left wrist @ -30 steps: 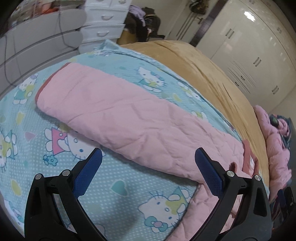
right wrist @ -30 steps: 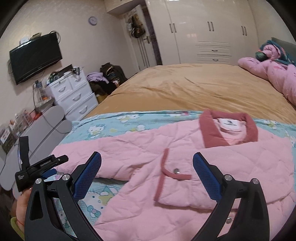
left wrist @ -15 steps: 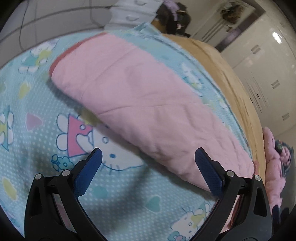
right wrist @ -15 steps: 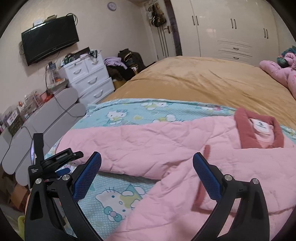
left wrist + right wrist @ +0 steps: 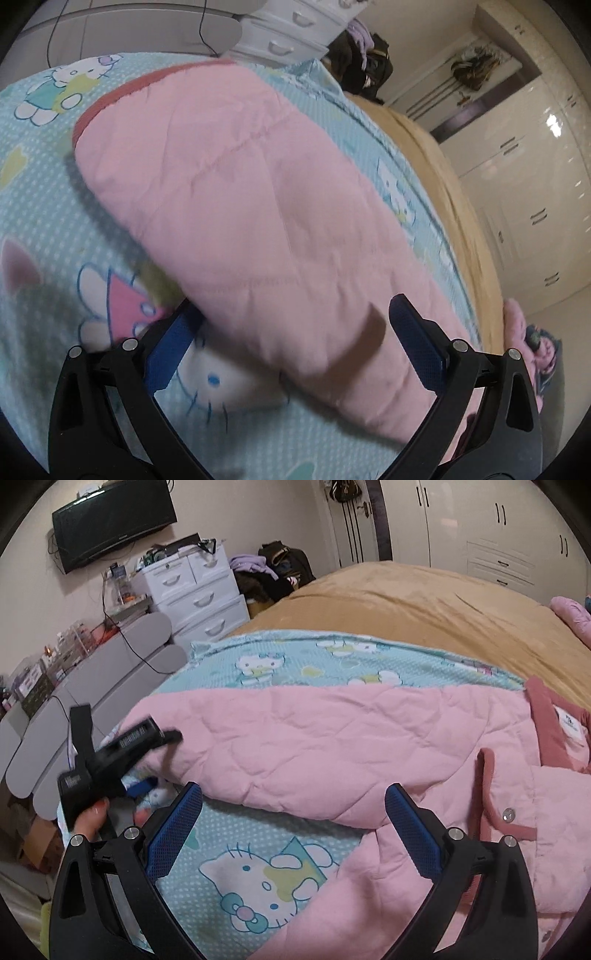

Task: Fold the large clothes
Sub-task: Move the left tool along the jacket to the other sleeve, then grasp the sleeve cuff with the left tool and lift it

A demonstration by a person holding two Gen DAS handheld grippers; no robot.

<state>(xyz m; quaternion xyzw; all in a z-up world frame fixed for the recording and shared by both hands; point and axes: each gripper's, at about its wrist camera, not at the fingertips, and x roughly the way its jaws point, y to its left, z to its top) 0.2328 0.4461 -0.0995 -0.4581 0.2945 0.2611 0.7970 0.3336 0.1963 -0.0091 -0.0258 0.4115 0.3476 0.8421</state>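
Observation:
A pink quilted jacket lies spread on a blue cartoon-cat sheet on the bed. Its dark pink collar is at the right and its sleeve stretches left, ending in a dark pink cuff. My left gripper is open, its jaws straddling the sleeve's edge low over the sheet. In the right wrist view the left gripper shows at the sleeve's end, held by a hand. My right gripper is open and empty above the sheet, just before the sleeve.
A tan bedspread covers the far bed. White drawers, a wall TV and a grey bench stand left. Wardrobes line the back. Another pink garment lies at the far right.
My left gripper has dropped and moved forward onto the sleeve, which now sits between its jaws. My right gripper has swung left, so the collar has slid to the right edge.

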